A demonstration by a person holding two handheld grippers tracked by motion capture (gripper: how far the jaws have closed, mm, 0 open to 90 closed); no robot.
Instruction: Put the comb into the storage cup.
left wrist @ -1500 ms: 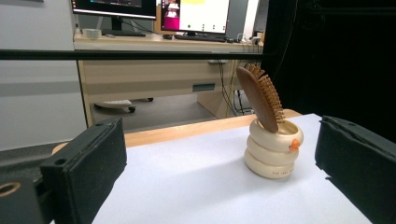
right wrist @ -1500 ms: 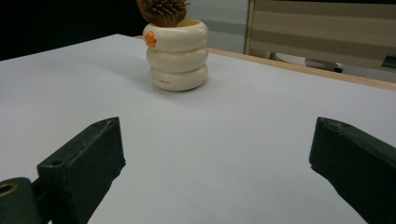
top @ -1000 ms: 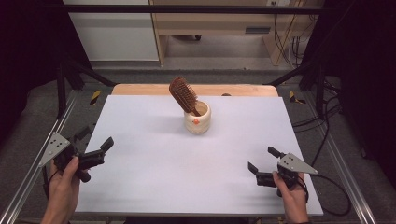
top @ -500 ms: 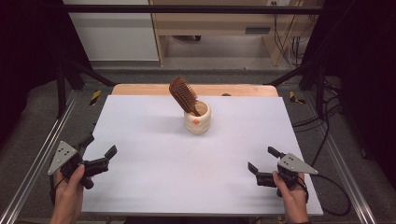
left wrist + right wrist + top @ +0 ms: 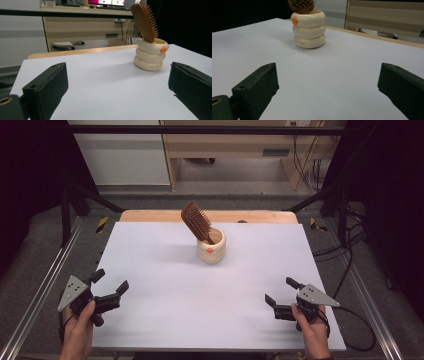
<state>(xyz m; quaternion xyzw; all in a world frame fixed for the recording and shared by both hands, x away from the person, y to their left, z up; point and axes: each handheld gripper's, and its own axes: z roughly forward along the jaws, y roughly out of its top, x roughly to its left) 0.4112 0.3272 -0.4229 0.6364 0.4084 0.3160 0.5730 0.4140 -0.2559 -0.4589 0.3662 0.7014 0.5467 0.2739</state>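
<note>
Brown wooden hairbrush (image 5: 195,221) leans in a cream ringed ceramic cup (image 5: 211,247), upper centre on the white counter (image 5: 165,270). Left claw (image 5: 109,288) lower left, right claw (image 5: 279,292) lower right; both wide, empty.

Middle of table: one obstacle, a cream ringed cup (image 5: 211,246) standing toward the far edge of the white table (image 5: 165,305).
Above the cup: a wooden hairbrush (image 5: 195,222) sticks up out of it and leans to the left, taking the air over the cup's left side.
Left gripper's way forward: the left gripper (image 5: 110,287) sits at the near left edge with jaws wide apart; bare white surface lies between it and the cup.
Right gripper's way forward: the right gripper (image 5: 280,295) sits at the near right, jaws wide apart; bare surface runs up to the cup.
Cup's flanks: open table on both sides.
</note>
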